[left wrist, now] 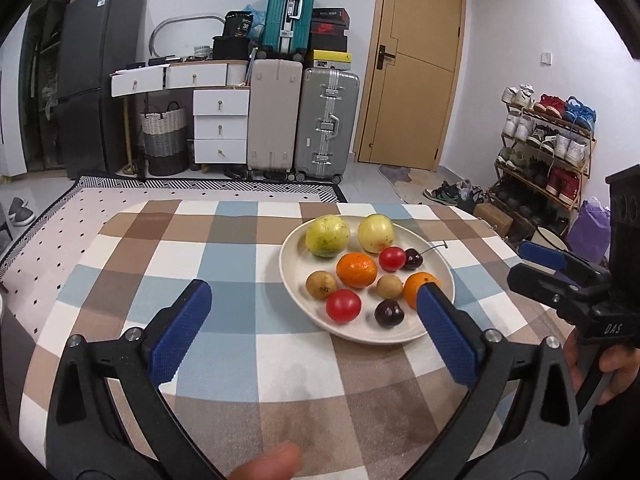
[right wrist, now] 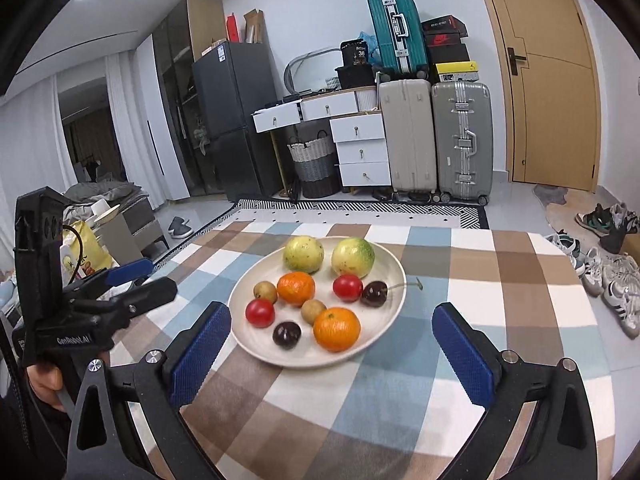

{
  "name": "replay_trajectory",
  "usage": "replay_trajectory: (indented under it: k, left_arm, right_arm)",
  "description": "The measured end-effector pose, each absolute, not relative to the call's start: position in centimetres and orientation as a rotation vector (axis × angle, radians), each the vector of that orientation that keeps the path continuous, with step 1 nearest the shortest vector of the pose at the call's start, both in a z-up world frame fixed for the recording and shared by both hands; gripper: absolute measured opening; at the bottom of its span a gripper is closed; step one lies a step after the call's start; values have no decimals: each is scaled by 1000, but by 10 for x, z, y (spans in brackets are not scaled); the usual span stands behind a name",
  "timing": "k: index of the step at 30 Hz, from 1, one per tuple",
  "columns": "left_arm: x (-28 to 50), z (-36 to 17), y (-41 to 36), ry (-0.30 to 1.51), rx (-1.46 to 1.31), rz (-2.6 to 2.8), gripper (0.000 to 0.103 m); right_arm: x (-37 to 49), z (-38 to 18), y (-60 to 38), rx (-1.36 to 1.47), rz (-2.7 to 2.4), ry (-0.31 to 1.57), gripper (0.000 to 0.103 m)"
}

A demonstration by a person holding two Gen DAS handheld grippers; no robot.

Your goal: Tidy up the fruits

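A white plate [left wrist: 296,248] [right wrist: 392,264] on the checkered tablecloth holds several fruits: two green-yellow guavas [left wrist: 327,235] [right wrist: 303,253], two oranges [left wrist: 357,269] [right wrist: 337,329], two red tomatoes [left wrist: 343,305] [right wrist: 260,312], two dark cherries [left wrist: 389,313] [right wrist: 287,335] and two small brown fruits [left wrist: 321,285] [right wrist: 313,311]. My left gripper [left wrist: 314,294] is open and empty, above the cloth left of the plate; it also shows in the right wrist view [right wrist: 152,276]. My right gripper [right wrist: 332,316] is open and empty, in front of the plate; it also shows in the left wrist view [left wrist: 520,258].
The checkered tablecloth [left wrist: 240,360] [right wrist: 500,280] covers the table. Behind stand suitcases [left wrist: 328,124], white drawers [left wrist: 220,126], a dark fridge [left wrist: 96,80], a woven basket [left wrist: 164,136], a wooden door [left wrist: 416,64] and a shoe rack [left wrist: 548,144].
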State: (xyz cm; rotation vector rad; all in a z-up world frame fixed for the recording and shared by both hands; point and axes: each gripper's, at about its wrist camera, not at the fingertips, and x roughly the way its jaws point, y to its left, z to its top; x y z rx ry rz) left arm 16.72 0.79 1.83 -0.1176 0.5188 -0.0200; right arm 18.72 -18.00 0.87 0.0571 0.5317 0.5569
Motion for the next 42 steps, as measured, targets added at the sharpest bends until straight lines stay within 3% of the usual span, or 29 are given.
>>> replay_trajectory:
  k: [12,42]
  left_arm:
    - [162,0,7,476,-88,10,102]
    - [166,0,4,474,-72,3,102]
  right_arm:
    - [161,3,-188,27,500,379,102]
    - [166,1,-188,25,490,381,103]
